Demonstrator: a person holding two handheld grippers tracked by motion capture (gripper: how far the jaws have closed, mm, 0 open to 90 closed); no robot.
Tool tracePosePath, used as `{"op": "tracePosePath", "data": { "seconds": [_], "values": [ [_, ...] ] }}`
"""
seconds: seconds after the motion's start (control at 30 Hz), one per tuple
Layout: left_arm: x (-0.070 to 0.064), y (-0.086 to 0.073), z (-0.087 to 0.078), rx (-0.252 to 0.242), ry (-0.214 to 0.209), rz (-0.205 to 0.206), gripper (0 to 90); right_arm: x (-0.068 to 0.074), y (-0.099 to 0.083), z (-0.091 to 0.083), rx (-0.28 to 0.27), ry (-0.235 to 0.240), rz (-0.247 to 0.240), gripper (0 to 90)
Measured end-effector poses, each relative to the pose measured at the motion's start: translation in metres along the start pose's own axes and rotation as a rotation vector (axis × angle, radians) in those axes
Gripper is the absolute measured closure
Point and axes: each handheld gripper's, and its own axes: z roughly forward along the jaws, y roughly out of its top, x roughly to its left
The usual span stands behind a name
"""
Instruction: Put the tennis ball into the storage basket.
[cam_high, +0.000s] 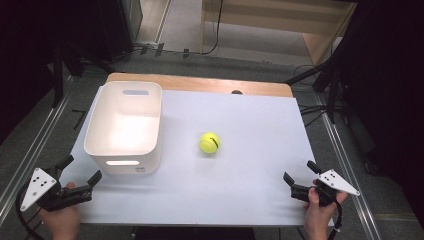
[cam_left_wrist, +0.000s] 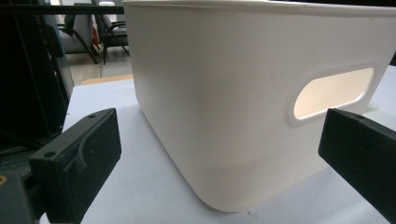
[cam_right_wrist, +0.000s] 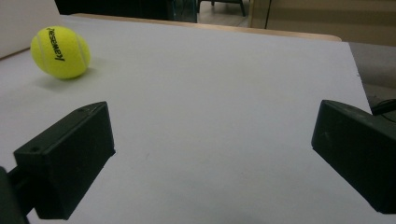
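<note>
Ball: tennis ball (cam_high: 210, 142), yellow with black lettering, sits loose on the white surface (cam_high: 240, 190) near its middle, just off the bin's 3 o'clock side and not touching it.
Bin: white bin (cam_high: 124, 127) at the surface's 10 o'clock, upright, nothing visible inside it.
Left tongs: left tongs (cam_high: 80, 176) at 7 o'clock, jaws spread wide and holding nothing, facing the bin's near corner and handle slot from close by.
Right tongs: right tongs (cam_high: 300, 177) at 5 o'clock, jaws likewise parted and bare, well apart from the ball, which lies toward 11 o'clock in their own view.
Progress: by my reckoning nothing is done yet; the ball is ungrasped and the bin unfilled.
Left to do: reach, grip, carry, drop.
</note>
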Motion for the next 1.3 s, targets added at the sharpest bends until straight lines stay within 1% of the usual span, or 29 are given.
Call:
{"op": "tracePosePath", "data": {
  "seconds": [0.4, 0.6, 0.73, 0.87, 1.03, 1.07, 1.17, 1.2, 1.3],
  "values": [
    [0.001, 0.0, -0.001, -0.005, -0.014, -0.005, 0.0, 0.002, 0.0, 0.001, 0.009, 0.0, -0.013, 0.0],
    [0.001, 0.0, -0.001, -0.003, -0.014, -0.006, 0.0, 0.002, 0.001, 0.001, 0.017, 0.005, -0.006, 0.0],
    [0.001, 0.0, 0.0, 0.001, -0.01, -0.011, 0.0, 0.002, 0.002, 0.001, 0.023, 0.005, -0.013, 0.0],
    [0.001, 0.0, 0.0, -0.001, -0.014, -0.014, 0.0, 0.002, 0.004, 0.0, 0.034, 0.015, -0.003, 0.0],
    [0.001, 0.0, 0.001, 0.007, -0.013, -0.014, 0.0, 0.002, 0.007, 0.002, 0.06, 0.028, -0.024, 0.0],
    [0.0, 0.0, 0.001, 0.007, -0.014, -0.01, 0.0, 0.003, 0.007, 0.003, 0.064, 0.036, -0.024, 0.0],
    [0.0, 0.0, 0.001, 0.012, -0.012, -0.007, 0.0, 0.004, 0.009, 0.004, 0.079, 0.039, -0.029, 0.0],
    [0.0, 0.0, 0.002, 0.013, -0.008, -0.008, 0.0, 0.005, 0.011, 0.005, 0.088, 0.042, -0.041, 0.0],
    [-0.001, 0.0, 0.002, 0.013, -0.007, -0.005, 0.0, 0.006, 0.014, 0.006, 0.101, 0.051, -0.034, 0.0]
  ]
}}
